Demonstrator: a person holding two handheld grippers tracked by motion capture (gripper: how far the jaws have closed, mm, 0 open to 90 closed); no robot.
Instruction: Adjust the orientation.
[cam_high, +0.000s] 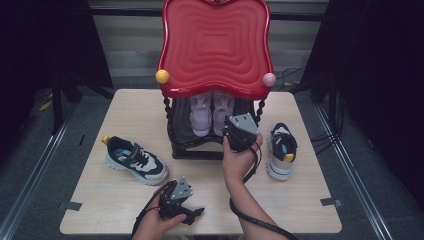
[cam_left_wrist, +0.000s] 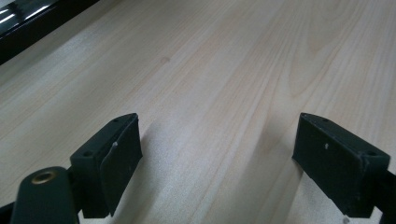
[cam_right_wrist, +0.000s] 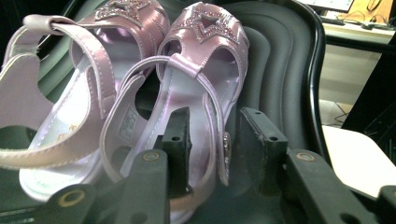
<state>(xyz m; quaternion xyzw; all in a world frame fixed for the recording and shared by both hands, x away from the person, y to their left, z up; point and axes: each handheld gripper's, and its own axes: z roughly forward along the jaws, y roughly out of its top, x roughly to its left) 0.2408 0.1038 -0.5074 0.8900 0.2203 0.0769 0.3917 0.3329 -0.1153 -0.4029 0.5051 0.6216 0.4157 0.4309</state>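
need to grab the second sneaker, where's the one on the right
In the high view, the sneaker stands on the table's right side, right of the black rack, beside the right gripper.

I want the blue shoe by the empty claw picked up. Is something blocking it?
Nothing visible does. The left claw is open over bare table, and the blue shoe lies ahead of it with just tabletop between them.

No readable text, brand, number or sign in any view. Small printed label on insole of right pink sandal (cam_right_wrist: 127, 123), right gripper view: marks present, too blurred to read. Faint gold marks on insole of left pink sandal (cam_right_wrist: 63, 133): illegible. Navy sneakers (cam_high: 136, 160) on surface: no legible logo.
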